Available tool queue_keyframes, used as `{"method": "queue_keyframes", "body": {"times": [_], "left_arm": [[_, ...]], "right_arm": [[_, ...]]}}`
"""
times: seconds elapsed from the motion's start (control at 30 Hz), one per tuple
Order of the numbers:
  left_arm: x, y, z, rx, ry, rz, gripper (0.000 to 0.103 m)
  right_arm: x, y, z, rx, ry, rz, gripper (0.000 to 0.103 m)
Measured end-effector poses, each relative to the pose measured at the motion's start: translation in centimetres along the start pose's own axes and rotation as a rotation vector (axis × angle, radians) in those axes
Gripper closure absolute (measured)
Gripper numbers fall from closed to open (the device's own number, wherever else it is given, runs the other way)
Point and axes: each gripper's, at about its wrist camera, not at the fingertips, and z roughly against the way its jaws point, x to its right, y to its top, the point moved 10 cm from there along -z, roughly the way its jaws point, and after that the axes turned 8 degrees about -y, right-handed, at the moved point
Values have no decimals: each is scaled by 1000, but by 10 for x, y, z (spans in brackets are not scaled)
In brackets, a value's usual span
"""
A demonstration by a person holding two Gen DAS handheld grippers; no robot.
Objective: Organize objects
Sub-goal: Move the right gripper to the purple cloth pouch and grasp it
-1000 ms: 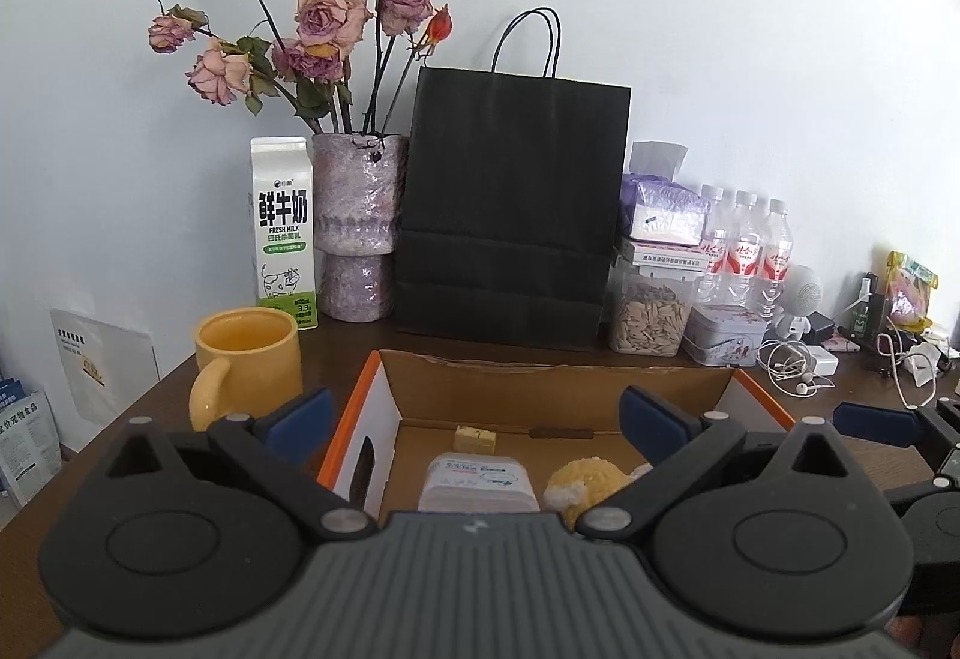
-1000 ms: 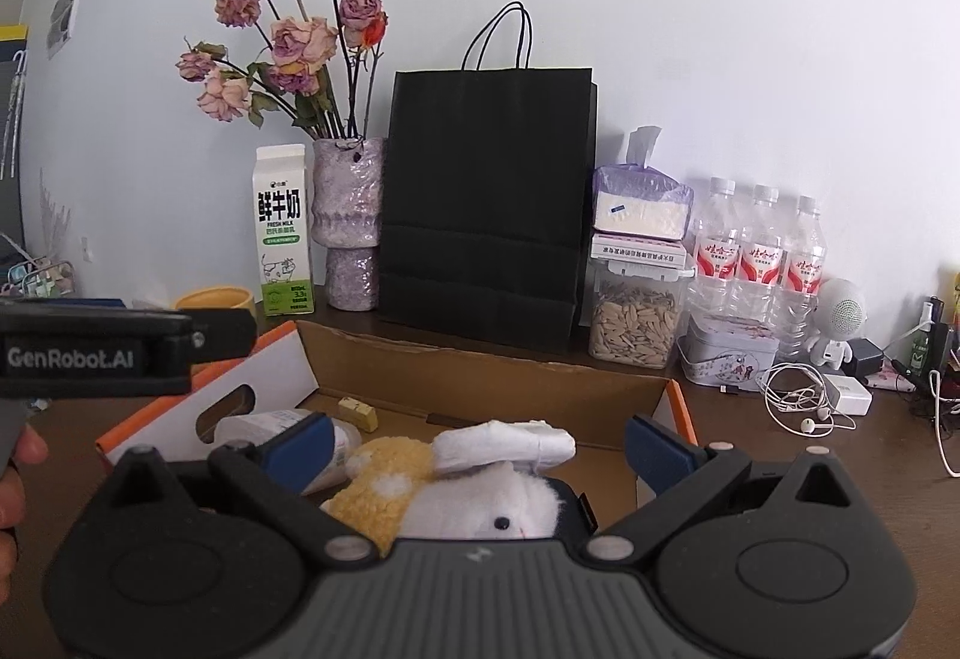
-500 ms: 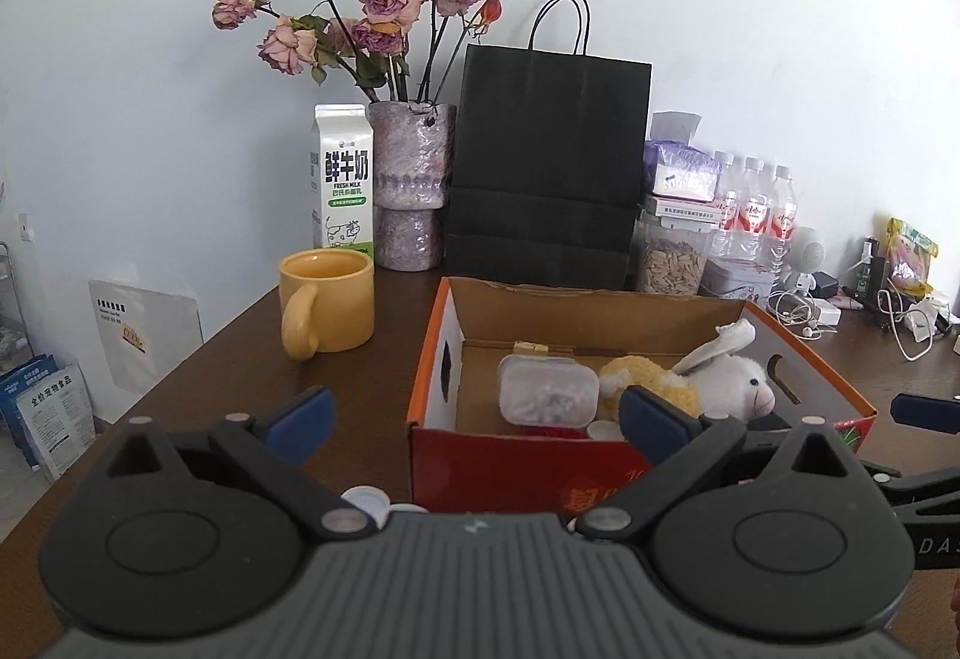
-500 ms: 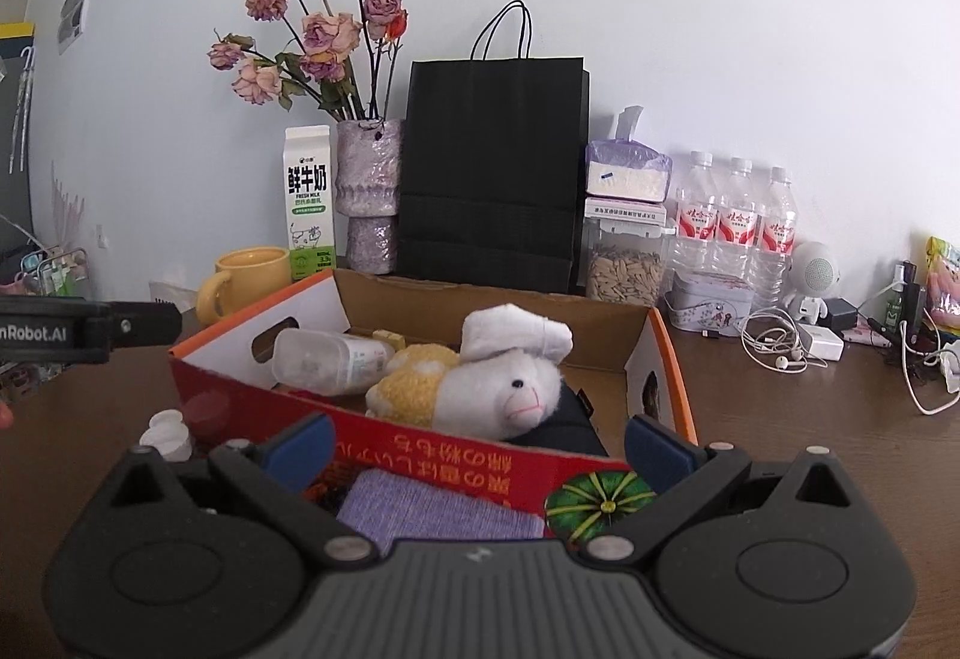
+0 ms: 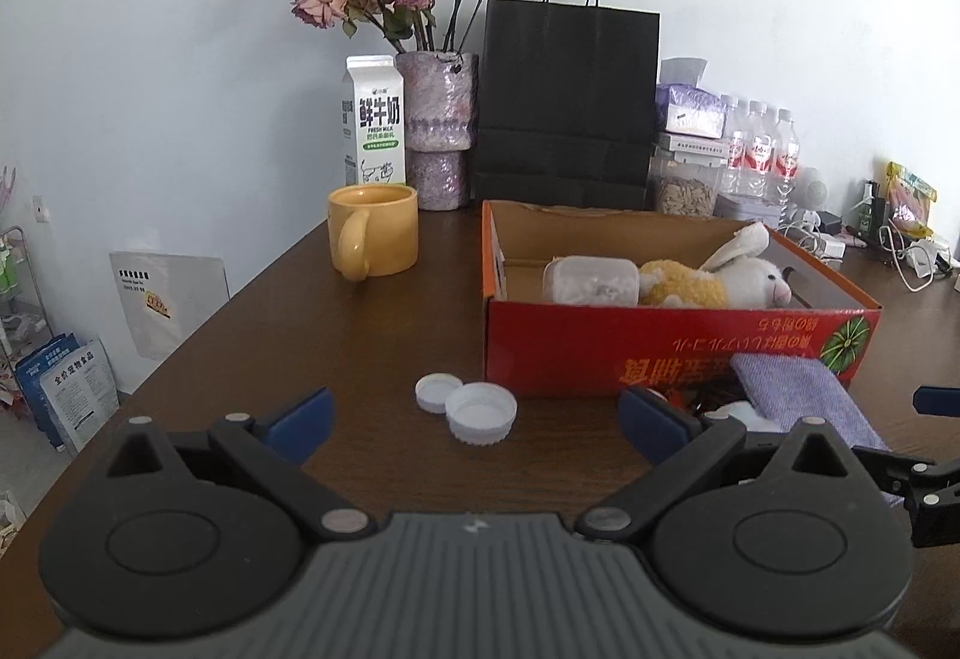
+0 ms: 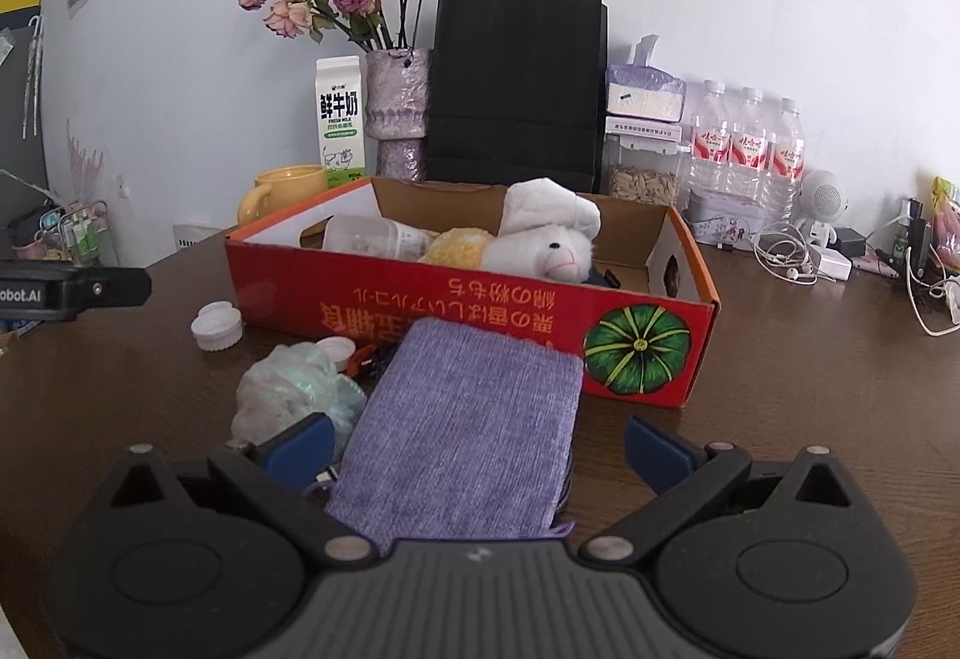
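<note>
A red cardboard box (image 5: 660, 353) (image 6: 384, 293) on the brown table holds a plush rabbit (image 5: 720, 281) (image 6: 540, 245) and a clear plastic jar (image 5: 591, 281) (image 6: 372, 239). In front of the box lie two white caps (image 5: 468, 404) (image 6: 217, 326), a purple knitted pouch (image 6: 462, 431) (image 5: 798, 401) and a crumpled plastic bag (image 6: 294, 389). My left gripper (image 5: 474, 419) is open and empty, just short of the caps. My right gripper (image 6: 477, 446) is open, its fingers either side of the pouch, not closed on it.
A yellow mug (image 5: 372, 230), milk carton (image 5: 375, 119), vase of dried roses (image 5: 435, 131) and black paper bag (image 5: 567, 101) stand behind the box. Water bottles (image 6: 744, 149), a seed jar (image 6: 645, 173) and cables (image 6: 792, 254) crowd the back right. The table's left edge (image 5: 180, 353) is close.
Both grippers have pulled back from over the box toward the table's front. The caps, pouch and plastic bag have come into view. Both grippers stay open.
</note>
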Motion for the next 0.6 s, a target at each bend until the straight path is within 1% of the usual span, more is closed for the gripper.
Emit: {"method": "queue_keyframes", "body": {"times": [0.17,0.47,0.53,0.6], "left_arm": [[-13,-11,3,-20,13,22,0],[-19,-12,6,-18,14,35,0],[-19,-13,6,-17,12,36,0],[-19,-13,5,-18,12,39,0]], "right_arm": [[-7,-8,-6,-32,9,12,0],[-17,-6,-26,-67,7,29,0],[-19,-7,-31,-76,4,36,1],[-20,-9,-34,-90,7,39,6]]}}
